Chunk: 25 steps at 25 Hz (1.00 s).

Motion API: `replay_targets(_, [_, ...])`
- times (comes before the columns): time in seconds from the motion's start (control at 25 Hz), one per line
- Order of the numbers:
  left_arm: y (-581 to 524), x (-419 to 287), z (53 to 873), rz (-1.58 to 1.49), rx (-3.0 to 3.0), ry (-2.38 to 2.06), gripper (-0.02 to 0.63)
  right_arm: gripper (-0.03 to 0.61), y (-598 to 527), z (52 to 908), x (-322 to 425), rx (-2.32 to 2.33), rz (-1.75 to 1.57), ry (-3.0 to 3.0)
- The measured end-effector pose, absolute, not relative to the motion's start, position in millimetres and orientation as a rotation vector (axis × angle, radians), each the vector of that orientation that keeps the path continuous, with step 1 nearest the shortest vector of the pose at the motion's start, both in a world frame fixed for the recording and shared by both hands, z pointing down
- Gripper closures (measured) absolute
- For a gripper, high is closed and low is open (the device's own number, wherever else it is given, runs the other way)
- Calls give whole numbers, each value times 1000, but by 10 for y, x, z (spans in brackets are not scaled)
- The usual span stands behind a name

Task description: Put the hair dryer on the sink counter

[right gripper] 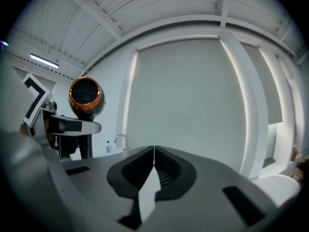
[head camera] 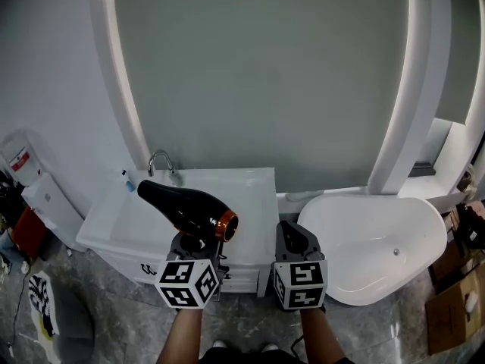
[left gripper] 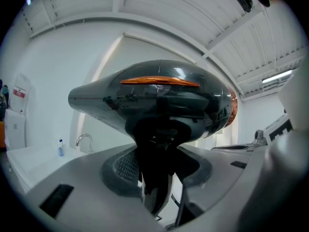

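A glossy black hair dryer (head camera: 186,208) with an orange ring at its rear hangs above the white sink counter (head camera: 250,203). My left gripper (head camera: 198,246) is shut on its handle, and the dryer's nozzle points to the back left. In the left gripper view the dryer body (left gripper: 154,100) fills the middle, its handle (left gripper: 157,173) pinched between the jaws. My right gripper (head camera: 297,241) is shut and empty, just right of the dryer, over the counter's right edge. From the right gripper view the dryer's orange rear grille (right gripper: 86,95) shows at the left.
A chrome faucet (head camera: 160,160) stands at the back of the sink basin (head camera: 125,217), a small bottle (head camera: 127,180) beside it. A white bathtub (head camera: 371,241) lies to the right. Behind is a grey wall with lit white arches. Cardboard boxes (head camera: 455,309) stand at the far right.
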<state>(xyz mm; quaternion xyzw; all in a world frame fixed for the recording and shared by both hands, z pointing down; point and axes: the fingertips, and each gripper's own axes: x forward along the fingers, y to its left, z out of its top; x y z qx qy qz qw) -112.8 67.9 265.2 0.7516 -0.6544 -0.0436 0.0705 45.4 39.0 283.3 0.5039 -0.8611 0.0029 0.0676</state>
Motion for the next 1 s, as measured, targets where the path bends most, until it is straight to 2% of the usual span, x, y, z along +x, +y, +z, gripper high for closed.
replay_targets(0.52, [355, -949, 2682, -148, 2241, -1979, 436, 557, 15, 2916, 660, 1495, 35, -2597])
replay_targets(1.0, [-585, -1208, 2967, -143, 2271, -1844, 436, 557, -821, 3055, 299, 1553, 32, -2520])
